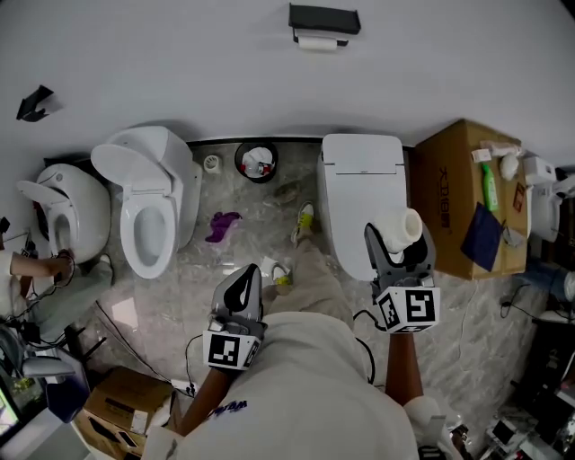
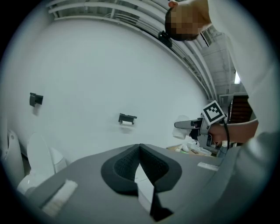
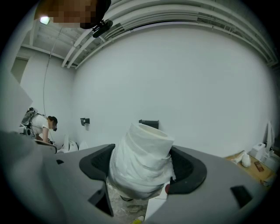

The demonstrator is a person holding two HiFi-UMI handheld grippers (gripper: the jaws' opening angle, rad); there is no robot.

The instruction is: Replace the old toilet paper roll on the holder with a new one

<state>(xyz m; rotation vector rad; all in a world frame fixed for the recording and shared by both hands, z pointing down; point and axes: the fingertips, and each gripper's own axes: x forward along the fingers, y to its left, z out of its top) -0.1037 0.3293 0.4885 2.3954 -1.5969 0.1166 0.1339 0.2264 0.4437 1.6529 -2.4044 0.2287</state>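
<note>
The toilet paper roll (image 3: 140, 159) is sitting upright between the jaws of the right gripper (image 1: 398, 243), which are standing wide and pressing on its two sides. In the head view it is showing right of centre, above the closed toilet (image 1: 362, 193). Its outer layers are looking loose and a little crumpled, but we are taking it for the new one. The left gripper (image 1: 244, 286), at the lower centre of that view, is keeping its jaws together with nothing between them.

The holder (image 1: 324, 18) is hanging on the wall at the top centre of the head view, well apart from both grippers. A white old roll (image 1: 317, 41) is showing just under it, so we are judging that the task is only at its beginning. The new roll is in hand, the old one is not yet taken off, and the mounting is all left to do. The empty left gripper is looking like the free one for pulling the old roll off.

The closed toilet is standing against the wall right below the holder, between us and it, so we are expecting to reach over it. A cardboard box (image 1: 446, 202) with a green bottle (image 1: 490, 187) is crowding its right side. On the floor to its left we are seeing a trash bin (image 1: 257, 162) and a purple cloth (image 1: 222, 225).
</note>
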